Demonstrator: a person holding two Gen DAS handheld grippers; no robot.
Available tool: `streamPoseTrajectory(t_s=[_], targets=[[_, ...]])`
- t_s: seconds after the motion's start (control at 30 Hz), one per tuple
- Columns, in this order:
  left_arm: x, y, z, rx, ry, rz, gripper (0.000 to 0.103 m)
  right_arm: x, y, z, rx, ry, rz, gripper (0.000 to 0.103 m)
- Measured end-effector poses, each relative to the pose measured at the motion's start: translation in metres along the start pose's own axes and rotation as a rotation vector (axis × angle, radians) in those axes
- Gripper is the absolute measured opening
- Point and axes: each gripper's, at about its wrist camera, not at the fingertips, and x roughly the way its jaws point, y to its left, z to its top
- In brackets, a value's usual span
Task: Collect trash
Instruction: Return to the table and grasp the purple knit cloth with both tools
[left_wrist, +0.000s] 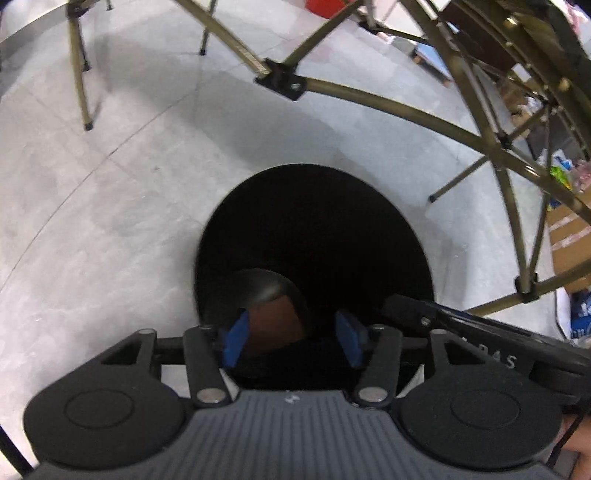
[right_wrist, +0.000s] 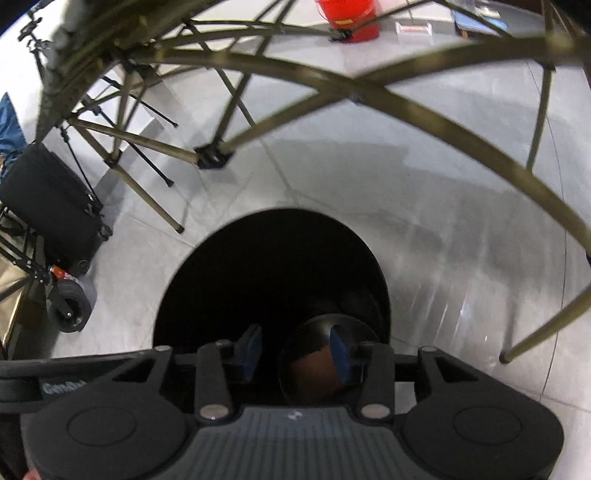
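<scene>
1. A black bin (left_wrist: 314, 236) was seen standing on the pale grey floor (left_wrist: 110, 221), and both grippers were held above its dark round mouth, pointed steeply down into it.
2. The left gripper (left_wrist: 293, 338) was seen with its blue pads (left_wrist: 234, 341) spread apart; its jaws were released.
3. A dark cup-like piece of trash with a brown inside (left_wrist: 275, 317) was seen within the bin's mouth, just beside the left pad in the left wrist view. Whether that pad touched it could not be told; the other pad was clear of it.
4. The right gripper (right_wrist: 295, 354) was seen with its jaws likewise parted, and nothing was clamped between them.
5. In the right wrist view the same round dark item (right_wrist: 317, 362) was seen inside the bin, partly behind the right-hand blue pad (right_wrist: 340, 354).
6. Olive-coloured folding frame legs (left_wrist: 369, 92) were seen beyond the bin, crossing above the floor.
7. A red bucket (right_wrist: 349, 18) was seen well beyond the bin, at the far end of the floor.
8. A black wheeled case (right_wrist: 51, 206) was seen well to the left of the bin.
</scene>
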Motion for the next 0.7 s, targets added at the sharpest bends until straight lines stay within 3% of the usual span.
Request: streamPoseTrajectory(t_s=[0.27,0.37,0.53,0.7], targets=[[-0.004,0.001,-0.006,0.021,-0.02,0.051,0.063,-0.014,-0.004,-0.008,-0.041,-0.011,-0.025,0.05],[-0.008,-0.002,-0.01,0.016,-0.022,0.08,0.072,-0.02,0.0,-0.009,-0.081,-0.024,-0.031,0.052],[-0.019,-0.005,-0.015,0.024,-0.028,0.077,0.072,-0.04,0.006,-0.01,-0.12,-0.074,-0.022,0.057],[-0.049,-0.013,-0.013,0.043,-0.101,0.073,0.072,-0.072,0.015,-0.011,-0.159,-0.145,0.015,0.057]])
